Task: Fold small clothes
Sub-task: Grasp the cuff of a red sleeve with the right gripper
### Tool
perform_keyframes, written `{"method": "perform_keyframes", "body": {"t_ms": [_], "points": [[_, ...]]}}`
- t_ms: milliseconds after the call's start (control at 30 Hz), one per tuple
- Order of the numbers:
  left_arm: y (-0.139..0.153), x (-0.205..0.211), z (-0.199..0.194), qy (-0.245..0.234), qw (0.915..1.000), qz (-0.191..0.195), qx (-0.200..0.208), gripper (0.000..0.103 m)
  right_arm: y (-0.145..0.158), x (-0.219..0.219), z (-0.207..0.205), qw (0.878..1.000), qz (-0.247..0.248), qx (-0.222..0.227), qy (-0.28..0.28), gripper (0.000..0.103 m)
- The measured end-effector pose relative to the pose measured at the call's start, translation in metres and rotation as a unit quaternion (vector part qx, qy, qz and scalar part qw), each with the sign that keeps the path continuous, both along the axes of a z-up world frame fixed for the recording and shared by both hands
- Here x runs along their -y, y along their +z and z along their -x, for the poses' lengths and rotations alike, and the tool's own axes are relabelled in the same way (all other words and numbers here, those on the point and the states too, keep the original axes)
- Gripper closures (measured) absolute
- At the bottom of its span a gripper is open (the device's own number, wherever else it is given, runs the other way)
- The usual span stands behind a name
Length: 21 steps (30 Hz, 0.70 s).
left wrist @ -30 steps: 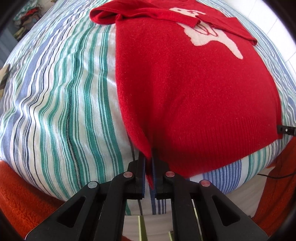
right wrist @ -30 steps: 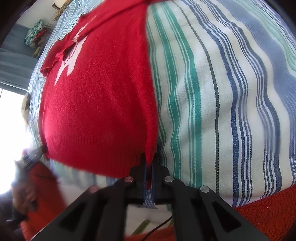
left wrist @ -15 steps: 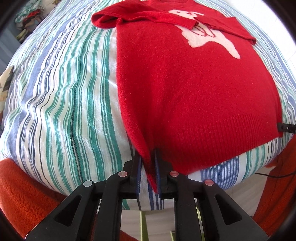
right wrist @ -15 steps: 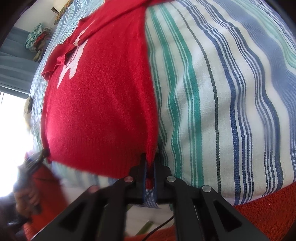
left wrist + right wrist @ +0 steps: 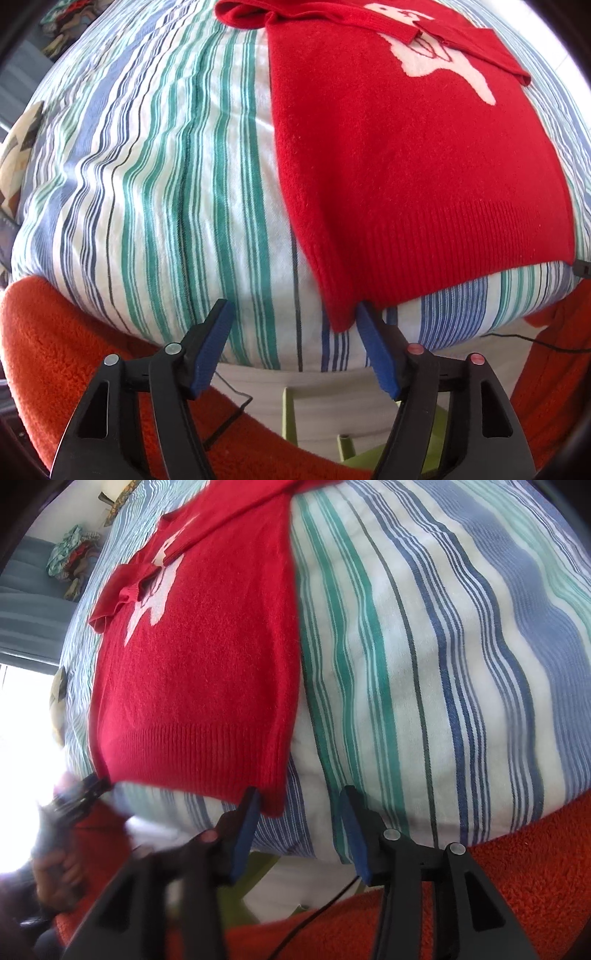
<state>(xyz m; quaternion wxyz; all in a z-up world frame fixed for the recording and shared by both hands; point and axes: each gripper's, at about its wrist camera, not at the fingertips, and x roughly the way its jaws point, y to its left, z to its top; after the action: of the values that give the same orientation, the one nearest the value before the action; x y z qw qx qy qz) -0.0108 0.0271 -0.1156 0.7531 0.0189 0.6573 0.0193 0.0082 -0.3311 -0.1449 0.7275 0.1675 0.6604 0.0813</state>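
A small red sweater (image 5: 413, 177) with a white figure on its chest lies flat on the striped bedcover (image 5: 155, 177), both sleeves folded across the chest. My left gripper (image 5: 291, 317) hangs over the hem's left corner with its jaws opening; the corner lies loose between them, close to the right pad. In the right wrist view the same sweater (image 5: 199, 679) fills the left half. My right gripper (image 5: 299, 801) is over the hem's right corner, jaws opening, and the corner rests beside the left pad without being pinched.
An orange fleece sleeve (image 5: 55, 354) and lap show below the bed edge in both views. A thin black cable (image 5: 232, 410) trails under the left gripper. The other hand with its gripper (image 5: 74, 797) is at the left of the right wrist view. Piled clothes (image 5: 72, 554) lie far back.
Both grippers were shut on the sweater's bottom hem corners and have opened, letting the corners drop onto the bedcover. Both hands have lifted a little.
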Motion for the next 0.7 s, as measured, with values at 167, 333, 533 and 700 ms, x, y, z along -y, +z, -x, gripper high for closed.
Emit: {"method": "perform_keyframes", "body": {"t_ms": [167,333,533,700], "points": [[0.040,-0.033,0.017,0.026,0.9993,0.001,0.026,0.030,0.030,0.027,0.007,0.995,0.094,-0.014,0.040,0.056],[0.083,-0.075,-0.001,0.099,0.9850,0.010,0.141,0.016,0.093,0.021,-0.037,0.954,0.262,0.083,0.122,0.051],[0.068,-0.112,-0.035,0.194,0.9411,-0.010,0.277,0.017,0.104,-0.091,-0.131,0.908,0.222,0.232,0.269,0.047],[0.043,-0.114,-0.041,0.167,0.9431,-0.079,0.277,0.017,0.048,-0.176,-0.187,0.850,0.258,0.268,0.373,0.048]]}}
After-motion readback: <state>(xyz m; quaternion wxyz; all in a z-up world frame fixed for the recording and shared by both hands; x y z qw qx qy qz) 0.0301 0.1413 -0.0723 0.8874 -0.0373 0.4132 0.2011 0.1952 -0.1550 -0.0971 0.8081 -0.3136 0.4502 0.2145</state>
